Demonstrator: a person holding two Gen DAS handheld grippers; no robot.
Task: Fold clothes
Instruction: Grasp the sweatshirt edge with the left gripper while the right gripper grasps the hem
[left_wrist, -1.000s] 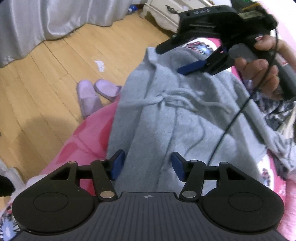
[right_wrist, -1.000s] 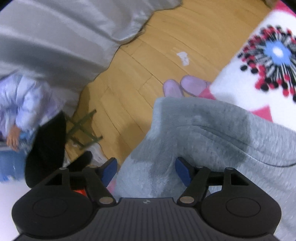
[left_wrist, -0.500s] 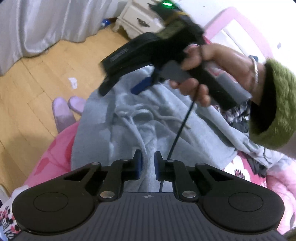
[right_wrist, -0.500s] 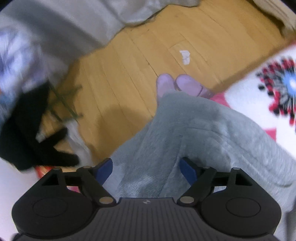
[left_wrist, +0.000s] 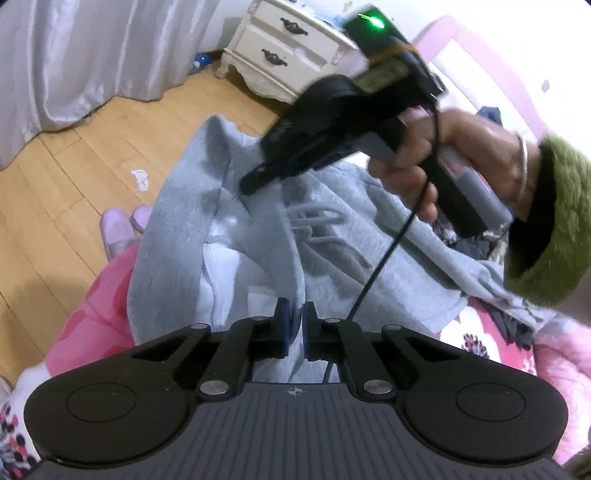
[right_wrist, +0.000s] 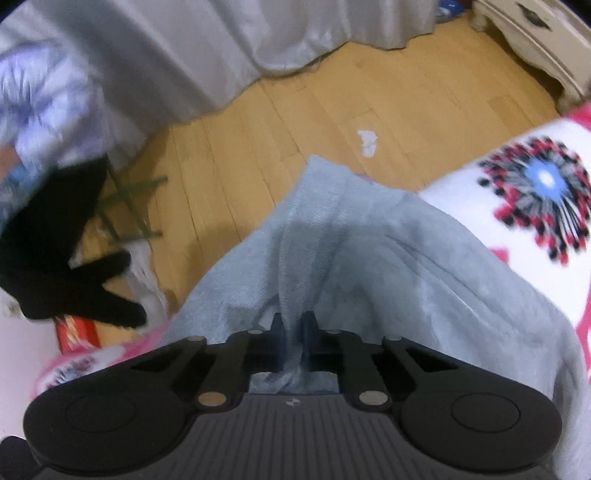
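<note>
A grey hooded sweatshirt with drawstrings lies bunched on a pink flowered bed cover. My left gripper is shut on a fold of its near edge. My right gripper is shut on another fold of the sweatshirt and lifts it into a ridge. In the left wrist view the right gripper shows from the side, held in a hand with a green cuff, pinching the cloth near the hood.
Wooden floor lies beyond the bed's edge, with purple slippers, a scrap of paper, grey curtains and a white nightstand. Dark clothes lie at the right. A black garment lies on the floor.
Both grippers were open over the sweatshirt a second ago; both have closed on folds of it. The right gripper has risen, pulling the cloth up.
</note>
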